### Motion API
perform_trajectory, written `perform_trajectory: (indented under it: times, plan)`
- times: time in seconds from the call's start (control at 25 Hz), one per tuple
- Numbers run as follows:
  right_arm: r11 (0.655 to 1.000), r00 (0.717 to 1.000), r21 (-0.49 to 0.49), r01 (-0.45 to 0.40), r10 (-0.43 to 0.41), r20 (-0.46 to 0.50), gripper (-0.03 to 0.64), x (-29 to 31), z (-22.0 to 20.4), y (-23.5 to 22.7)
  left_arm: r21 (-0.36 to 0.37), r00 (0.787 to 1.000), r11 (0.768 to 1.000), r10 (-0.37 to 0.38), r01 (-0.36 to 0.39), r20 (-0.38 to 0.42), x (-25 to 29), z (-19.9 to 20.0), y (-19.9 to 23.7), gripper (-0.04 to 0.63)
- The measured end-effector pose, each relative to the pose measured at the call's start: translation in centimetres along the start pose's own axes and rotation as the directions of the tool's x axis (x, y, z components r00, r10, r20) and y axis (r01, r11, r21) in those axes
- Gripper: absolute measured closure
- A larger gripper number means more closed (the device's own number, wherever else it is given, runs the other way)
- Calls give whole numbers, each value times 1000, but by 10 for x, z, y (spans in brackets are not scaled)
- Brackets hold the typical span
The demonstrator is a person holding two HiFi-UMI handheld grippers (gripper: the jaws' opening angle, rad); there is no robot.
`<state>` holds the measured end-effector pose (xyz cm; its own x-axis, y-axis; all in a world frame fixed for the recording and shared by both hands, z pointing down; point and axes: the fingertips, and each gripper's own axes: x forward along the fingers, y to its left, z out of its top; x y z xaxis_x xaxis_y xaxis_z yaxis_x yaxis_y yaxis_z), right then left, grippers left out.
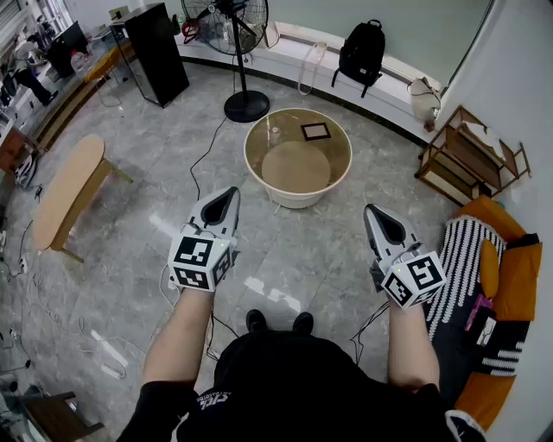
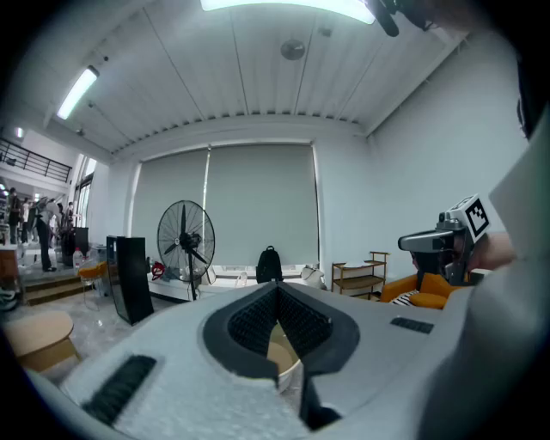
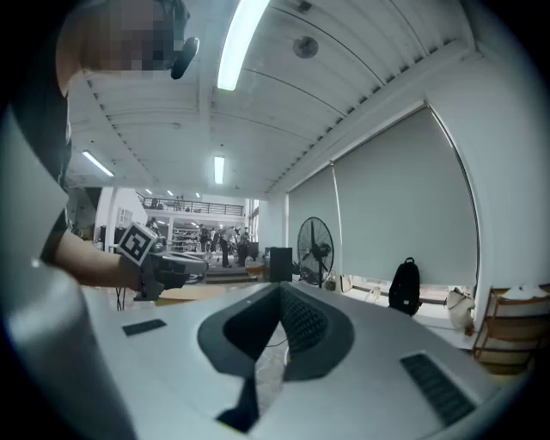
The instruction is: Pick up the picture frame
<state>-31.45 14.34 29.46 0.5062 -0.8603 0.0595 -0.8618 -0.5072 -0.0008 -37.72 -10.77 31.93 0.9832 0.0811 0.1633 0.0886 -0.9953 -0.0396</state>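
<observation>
Head view: one frame (image 1: 315, 131) lies on the far side of the one round table (image 1: 298, 200). Two grippers hover well short of it: left gripper (image 1: 232, 192) and right gripper (image 1: 370, 210), both empty with jaws pressed together. One fan (image 1: 238, 17) and one backpack (image 1: 361, 52) stand behind.

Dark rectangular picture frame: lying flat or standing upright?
Lying flat: the dark picture frame shows its whole face upward on the round beige table.

I'm in a lab's mock lounge: sofa (image 1: 516, 269) right of the round table (image 1: 298, 199), fan (image 1: 246, 106) and workbenches (image 1: 82, 82) beyond.
</observation>
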Motion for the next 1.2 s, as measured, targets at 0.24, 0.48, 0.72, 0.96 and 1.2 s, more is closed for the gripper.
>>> perform_trajectory:
  times: [0.24, 0.48, 0.72, 0.96, 1.2]
  plan:
    - [998, 996, 10, 64, -65, 59, 615, -17, 21, -29, 18, 999, 1000, 7, -8, 48, 8, 27, -10, 586]
    - [997, 994, 17, 74, -75, 74, 615, -42, 26, -41, 7, 997, 1000, 11, -11, 71, 10, 37, -32, 586]
    - [998, 991, 50, 39, -45, 124, 614, -66, 47, -49, 50, 997, 999, 18, -22, 80, 6, 46, -54, 586]
    - [998, 988, 53, 18, -26, 151, 612, -91, 65, -59, 60, 996, 998, 16, -21, 89, 11, 59, -80, 586]
    - [997, 996, 81, -12, 5, 86, 612, -96, 32, -47, 51, 1000, 999, -1, 0, 9, 13, 20, -104, 586]
